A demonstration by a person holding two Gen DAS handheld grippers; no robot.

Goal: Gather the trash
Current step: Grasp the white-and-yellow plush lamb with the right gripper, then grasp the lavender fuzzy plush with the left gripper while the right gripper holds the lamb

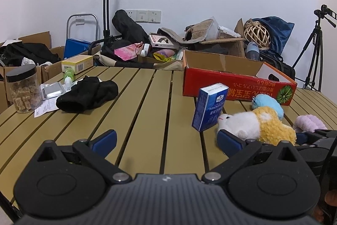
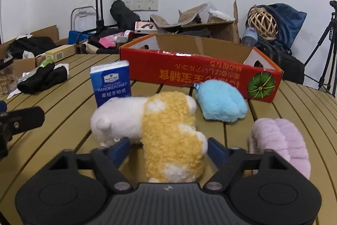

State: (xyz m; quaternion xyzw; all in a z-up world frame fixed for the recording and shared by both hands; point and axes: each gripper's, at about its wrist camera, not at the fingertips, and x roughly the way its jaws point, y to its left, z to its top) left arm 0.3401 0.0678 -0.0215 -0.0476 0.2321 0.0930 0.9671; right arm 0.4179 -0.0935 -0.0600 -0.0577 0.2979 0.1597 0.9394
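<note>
Right gripper (image 2: 167, 148) half-closed around the yellow-and-white plush toy (image 2: 168, 132) lying on the slatted table (image 2: 63, 130); pads look pressed on its yellow middle. Likely light, squashy, compressible; mid-body suits. Left gripper (image 1: 166, 138) wide open, empty.

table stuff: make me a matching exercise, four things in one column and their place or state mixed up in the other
Things
1. blue handkerchief tissue pack
2. yellow and white plush toy
3. black sock
4. clear plastic jar with black lid

Place or state
A. lying crumpled on a paper slip
B. between the right gripper's pads
C. standing upright in front of the red cardboard box
D. at the table's left edge, filled with brown cubes

Pairs: 1-C, 2-B, 3-A, 4-D
</note>
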